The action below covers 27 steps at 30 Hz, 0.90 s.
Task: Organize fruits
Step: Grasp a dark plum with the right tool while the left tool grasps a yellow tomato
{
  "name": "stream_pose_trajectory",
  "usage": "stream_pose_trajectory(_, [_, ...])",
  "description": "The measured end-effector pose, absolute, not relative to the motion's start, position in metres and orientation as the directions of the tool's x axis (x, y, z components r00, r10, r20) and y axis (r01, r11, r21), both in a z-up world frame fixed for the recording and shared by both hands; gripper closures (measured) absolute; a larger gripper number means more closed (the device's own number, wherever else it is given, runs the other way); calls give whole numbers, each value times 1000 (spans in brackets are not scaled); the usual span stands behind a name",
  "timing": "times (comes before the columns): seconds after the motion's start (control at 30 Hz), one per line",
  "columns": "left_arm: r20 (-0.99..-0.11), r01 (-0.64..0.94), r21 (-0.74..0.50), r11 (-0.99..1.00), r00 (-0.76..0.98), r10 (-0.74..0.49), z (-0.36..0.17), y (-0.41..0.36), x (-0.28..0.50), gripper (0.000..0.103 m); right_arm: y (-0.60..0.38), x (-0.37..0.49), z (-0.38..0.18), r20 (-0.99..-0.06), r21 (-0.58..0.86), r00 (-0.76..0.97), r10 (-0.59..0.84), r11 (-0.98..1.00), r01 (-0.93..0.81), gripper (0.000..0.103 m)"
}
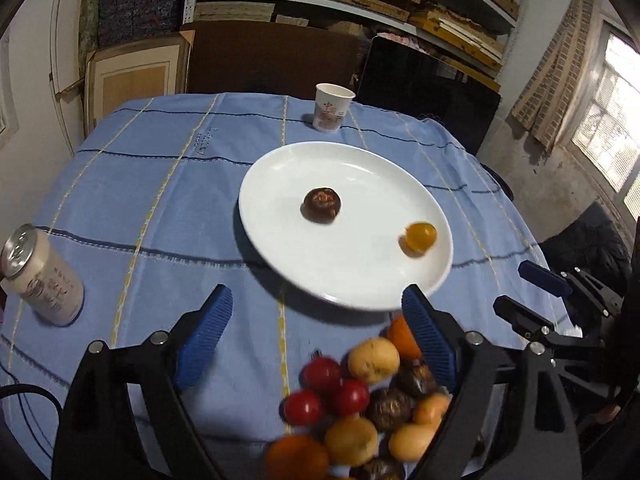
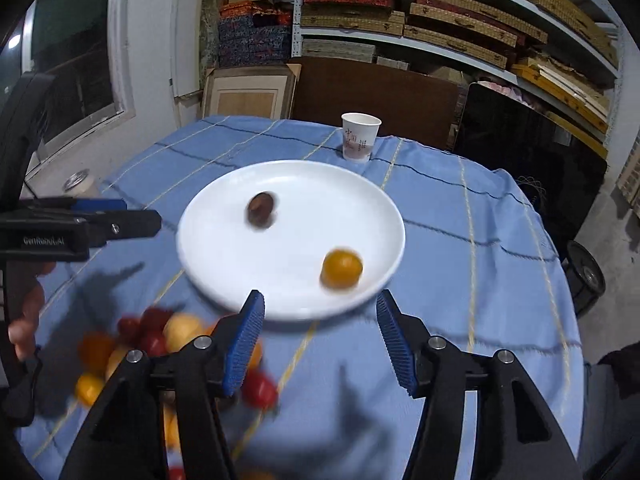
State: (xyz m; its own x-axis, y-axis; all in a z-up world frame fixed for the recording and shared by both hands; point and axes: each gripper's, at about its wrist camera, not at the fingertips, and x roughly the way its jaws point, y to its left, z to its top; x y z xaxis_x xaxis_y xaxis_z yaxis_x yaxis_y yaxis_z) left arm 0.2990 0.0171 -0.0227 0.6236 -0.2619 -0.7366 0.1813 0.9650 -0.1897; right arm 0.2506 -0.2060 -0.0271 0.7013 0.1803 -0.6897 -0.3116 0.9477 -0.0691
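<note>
A white plate (image 1: 280, 184) (image 2: 224, 208) sits mid-table on the blue cloth. On it lie a dark brown fruit (image 1: 322, 205) (image 2: 261, 209) and a small orange fruit (image 1: 419, 237) (image 2: 341, 269). A pile of red, yellow, orange and brown fruits (image 1: 360, 404) (image 2: 140, 344) lies on the cloth in front of the plate. My left gripper (image 1: 316, 320) is open and empty above the pile's left edge. My right gripper (image 2: 320, 332) is open and empty just in front of the plate's near rim; it also shows at the right of the left wrist view (image 1: 532, 292).
A paper cup (image 1: 332, 107) (image 2: 360, 137) stands behind the plate near the far table edge. A drink can (image 1: 40, 276) (image 2: 78, 182) stands at the table's left side. Shelves of boxes and boards stand behind the table.
</note>
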Motion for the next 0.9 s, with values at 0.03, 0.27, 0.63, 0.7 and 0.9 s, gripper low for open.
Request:
stream_pose_trajectory(0.03, [-732,211,-168,963,627,-265,-19,17,273,15,-207,231,-28,-693,-72,698,184,944,-321,44])
stream_pose_trajectory(0.27, [-736,265,-68,962,637,-228,-29,21,166,14,-200,127,-79,-744,-66,643,180,938,-339,43])
stream_pose_trajectory(0.63, [-775,228,-35,973,609,-171,-67,23,130,14,-179,146,-111,-800,-35,580,152,954,-299,55])
stream_pose_trajectory(0.7, [-781,221,-38,975,602,-167,-71,23,134,14,-177,150,-114,-807,-19,568,164,953,-302,63])
stream_pose_trajectory(0.9, [-795,196,-38,980,589,-148,-79,20,153,14,-179,145,-112,-796,-10,579,176,953,-303,72])
